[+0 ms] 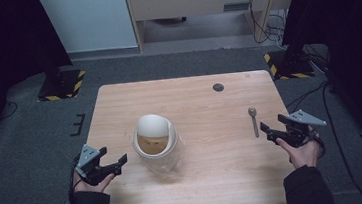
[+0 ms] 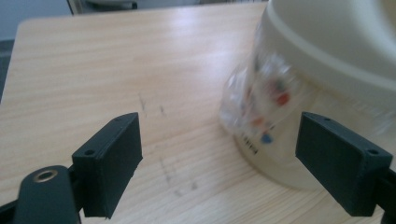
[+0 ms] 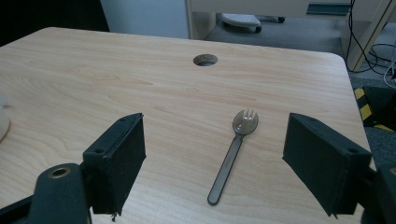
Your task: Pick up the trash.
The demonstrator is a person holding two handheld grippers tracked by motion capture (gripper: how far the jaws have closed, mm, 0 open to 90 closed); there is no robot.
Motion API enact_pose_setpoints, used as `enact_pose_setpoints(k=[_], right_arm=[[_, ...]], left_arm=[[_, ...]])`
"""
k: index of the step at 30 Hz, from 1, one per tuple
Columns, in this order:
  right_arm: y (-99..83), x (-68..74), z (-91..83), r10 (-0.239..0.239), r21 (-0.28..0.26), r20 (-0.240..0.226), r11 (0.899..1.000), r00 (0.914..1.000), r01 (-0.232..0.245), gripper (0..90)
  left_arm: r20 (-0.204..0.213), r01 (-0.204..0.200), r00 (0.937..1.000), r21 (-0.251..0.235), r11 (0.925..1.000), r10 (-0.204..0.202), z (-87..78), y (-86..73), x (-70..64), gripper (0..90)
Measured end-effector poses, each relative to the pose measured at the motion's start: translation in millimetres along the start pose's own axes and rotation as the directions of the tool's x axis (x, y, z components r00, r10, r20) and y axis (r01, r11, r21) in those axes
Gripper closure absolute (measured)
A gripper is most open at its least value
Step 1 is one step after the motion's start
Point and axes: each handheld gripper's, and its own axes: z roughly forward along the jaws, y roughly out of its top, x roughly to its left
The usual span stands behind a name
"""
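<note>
A clear plastic cup (image 1: 163, 160) with coloured print stands near the table's middle. It carries a white top (image 1: 155, 134) whose domed lid tilts back over a brownish inside. My left gripper (image 1: 114, 156) is open to the left of it. In the left gripper view the blurred cup (image 2: 266, 116) and its white top (image 2: 336, 42) lie just beyond the right jaw. A dark translucent spork (image 1: 254, 121) lies on the right side of the table. My right gripper (image 1: 273, 122) is open just right of it. In the right gripper view the spork (image 3: 231, 154) lies ahead between the jaws of the right gripper (image 3: 217, 140), untouched.
The wooden table (image 1: 202, 190) has a round cable hole (image 1: 218, 87) near its far edge, which the right gripper view shows beyond the spork (image 3: 205, 59). Bare wood surrounds the cup. Cables and stand bases lie on the floor past the table's right and left.
</note>
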Motion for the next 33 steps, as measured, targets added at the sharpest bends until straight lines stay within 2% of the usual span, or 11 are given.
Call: enact_pose_setpoints(k=[3,5,11,15,19,27,33], right_arm=[[3.7,0.7,6.4,-0.004,0.006,0.007,1.000,1.0000,0.004,22.7],[6.3,0.8,11.9,0.001,0.010,0.016,1.000,0.9999,-0.001,23.9],[9.8,-1.1,26.5,0.004,0.041,0.046,0.999,0.9989,-0.006,26.9],[9.4,-2.1,40.0,0.003,0.068,0.068,0.998,0.9977,-0.007,29.9],[7.4,-3.5,54.3,0.006,0.101,0.086,0.995,0.9963,-0.015,33.1],[2.6,-8.9,73.6,0.001,0.129,0.114,0.992,0.9935,-0.015,40.8],[-2.9,-11.5,92.4,-0.001,0.176,0.125,0.984,0.9922,-0.022,47.7]], left_arm=[[-0.012,-0.024,0.9996,0.069,0.9973,0.025,10.3,-8.2,8.2,14.2],[-0.018,-0.026,0.9994,0.095,0.9951,0.028,14.3,-11.3,11.8,14.4],[-0.010,-0.033,0.9993,0.142,0.9893,0.035,23.0,-17.8,16.3,14.5],[0.005,-0.061,0.9981,0.174,0.9829,0.061,28.6,-20.1,14.7,14.5],[0.014,-0.071,0.9975,0.190,0.9793,0.069,31.6,-21.2,14.1,14.5],[0.025,-0.071,0.9974,0.198,0.9776,0.067,33.0,-21.9,14.4,14.7],[0.040,-0.078,0.9966,0.199,0.9768,0.072,33.8,-20.9,12.7,14.9]])
